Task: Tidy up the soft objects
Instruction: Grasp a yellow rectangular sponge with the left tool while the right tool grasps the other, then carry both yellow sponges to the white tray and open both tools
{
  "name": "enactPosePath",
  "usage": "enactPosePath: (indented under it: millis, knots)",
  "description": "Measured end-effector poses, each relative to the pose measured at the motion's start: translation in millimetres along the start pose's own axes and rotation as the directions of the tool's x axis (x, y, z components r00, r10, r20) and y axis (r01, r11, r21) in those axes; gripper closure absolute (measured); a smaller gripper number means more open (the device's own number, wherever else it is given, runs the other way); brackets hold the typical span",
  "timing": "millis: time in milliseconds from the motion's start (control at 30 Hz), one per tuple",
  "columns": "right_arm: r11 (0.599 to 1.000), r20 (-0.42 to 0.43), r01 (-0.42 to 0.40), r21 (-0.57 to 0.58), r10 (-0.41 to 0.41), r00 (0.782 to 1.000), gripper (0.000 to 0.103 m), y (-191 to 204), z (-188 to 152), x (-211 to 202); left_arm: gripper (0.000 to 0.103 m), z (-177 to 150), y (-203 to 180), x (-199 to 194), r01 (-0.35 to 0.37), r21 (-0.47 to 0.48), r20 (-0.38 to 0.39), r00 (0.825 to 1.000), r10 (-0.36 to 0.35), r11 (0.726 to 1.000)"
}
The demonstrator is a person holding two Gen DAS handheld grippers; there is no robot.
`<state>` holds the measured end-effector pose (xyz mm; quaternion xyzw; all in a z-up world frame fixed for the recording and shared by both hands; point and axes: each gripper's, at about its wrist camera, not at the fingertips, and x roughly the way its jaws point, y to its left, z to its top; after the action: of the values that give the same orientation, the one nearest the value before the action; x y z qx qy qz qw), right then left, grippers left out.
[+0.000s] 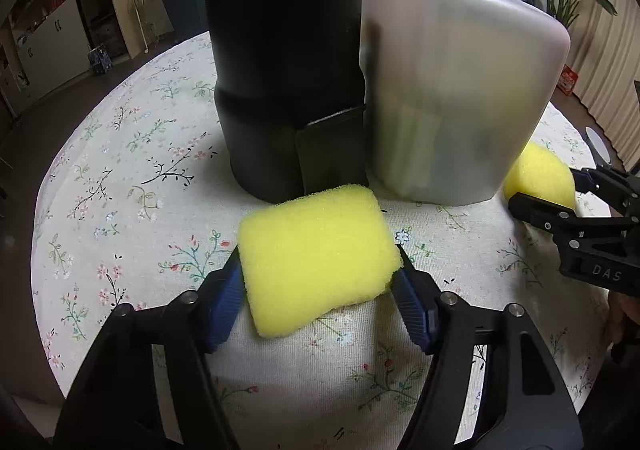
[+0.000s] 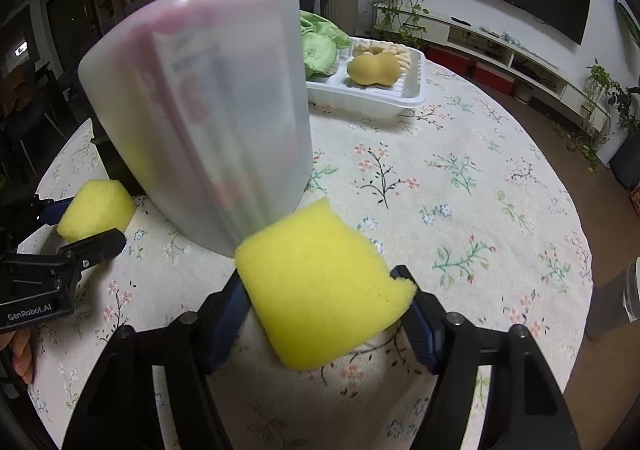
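Note:
A yellow sponge [image 1: 312, 238] lies between the blue pads of my left gripper [image 1: 318, 262], and both pads press on its sides. It sits just in front of the black canister. A second yellow sponge [image 2: 316, 274] is pinched the same way in my right gripper [image 2: 320, 282], its right edge dented by the pad, at the foot of the frosted container. Each wrist view also shows the other hand's tool: the right gripper [image 1: 548, 186] around its sponge [image 1: 536, 170], and the left gripper [image 2: 90, 222] around its sponge [image 2: 96, 206].
A black canister [image 1: 288, 90] and a tall frosted container [image 2: 208, 110] stand side by side mid-table. A white tray [image 2: 400, 100] at the back holds a green cloth [image 2: 320, 46] and an orange-yellow peanut-shaped sponge [image 2: 372, 68]. The round table has a floral cloth [image 2: 460, 190].

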<state>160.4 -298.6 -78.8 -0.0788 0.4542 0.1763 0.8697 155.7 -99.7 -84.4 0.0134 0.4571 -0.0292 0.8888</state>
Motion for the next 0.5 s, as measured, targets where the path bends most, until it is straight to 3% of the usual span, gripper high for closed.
enactPosePath:
  millis: [167, 333, 500]
  knots:
    - [1.0, -0.004, 0.013, 0.012, -0.013, 1.0, 0.046, 5.4, -6.7, -9.5, 0.049, -2.1, 8.8, -7.5, 0.026, -0.012, 0.006, 1.0, -0.026, 1.0]
    - [1.0, 0.024, 0.008, 0.023, -0.008, 1.0, 0.048, 13.2, -10.6, -27.9, 0.051, -8.7, 15.1, -19.6, 0.04, 0.004, 0.003, 0.999, -0.04, 0.999]
    - [0.998, 0.001, -0.03, 0.048, 0.03, 1.0, 0.048, 28.0, -24.0, -45.1, 0.051, -16.4, 22.3, -35.5, 0.059, 0.013, 0.001, 0.998, -0.059, 0.998]
